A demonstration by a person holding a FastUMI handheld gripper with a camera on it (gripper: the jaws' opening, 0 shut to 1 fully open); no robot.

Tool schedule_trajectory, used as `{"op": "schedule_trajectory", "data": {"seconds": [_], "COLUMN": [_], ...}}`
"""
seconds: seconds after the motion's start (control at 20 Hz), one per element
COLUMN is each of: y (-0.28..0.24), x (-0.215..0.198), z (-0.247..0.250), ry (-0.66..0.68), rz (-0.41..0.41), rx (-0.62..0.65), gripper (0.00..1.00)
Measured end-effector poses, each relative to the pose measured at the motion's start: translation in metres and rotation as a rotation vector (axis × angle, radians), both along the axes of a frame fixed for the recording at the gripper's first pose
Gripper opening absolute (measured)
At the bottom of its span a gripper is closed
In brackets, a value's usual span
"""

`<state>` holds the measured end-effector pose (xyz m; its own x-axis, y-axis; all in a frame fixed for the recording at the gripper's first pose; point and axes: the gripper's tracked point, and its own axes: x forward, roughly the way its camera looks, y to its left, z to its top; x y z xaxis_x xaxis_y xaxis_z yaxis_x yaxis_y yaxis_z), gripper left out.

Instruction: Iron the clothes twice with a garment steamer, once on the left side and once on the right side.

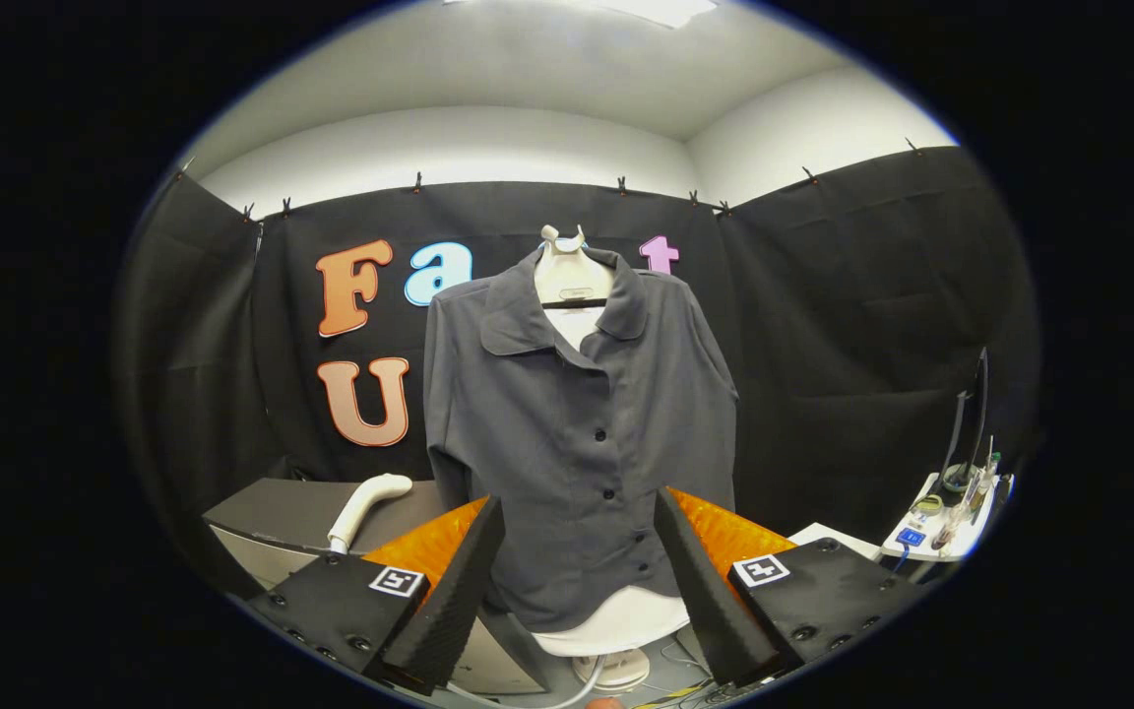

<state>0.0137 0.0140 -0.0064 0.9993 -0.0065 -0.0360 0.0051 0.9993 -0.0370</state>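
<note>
Black cloth (823,325) is hanging around the booth on every side, clipped along its top edge, with a white wall and ceiling showing above it. A grey shirt (577,433) is hanging in the middle of the booth on a white mannequin form (572,276), and it is serving here as the landmark. Its collar is lying open, its dark buttons are running down the front, and the white base of the form is showing below its hem.

The gripper (577,581) is pointing straight at the shirt with its jaws standing wide apart and holding nothing. The lower front of the shirt is showing in the gap between the two orange-and-black fingers (449,581), well beyond their tips and not touching them.

To the left of the shirt, the garment steamer's white handle (365,507) is sticking up above a grey box (282,522), beside the left finger and apart from it. Below the shirt, a white cable (528,701) is curving across the grey floor near the round foot of the stand. To the right of the shirt, a low white counter (951,537) is carrying small items too small to make out, with a dark upright screen (971,414) standing at its far end.
</note>
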Motion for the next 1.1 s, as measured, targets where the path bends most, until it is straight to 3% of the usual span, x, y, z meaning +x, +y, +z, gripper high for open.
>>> {"op": "schedule_trajectory", "data": {"seconds": [0.5, 1.1], "y": [0.024, 0.143], "x": [0.010, 0.043], "z": [0.014, 0.019], "ry": [0.034, 0.082], "rz": [0.060, 0.244], "rx": [-0.058, -0.059], "gripper": [0.98, 0.98]}}
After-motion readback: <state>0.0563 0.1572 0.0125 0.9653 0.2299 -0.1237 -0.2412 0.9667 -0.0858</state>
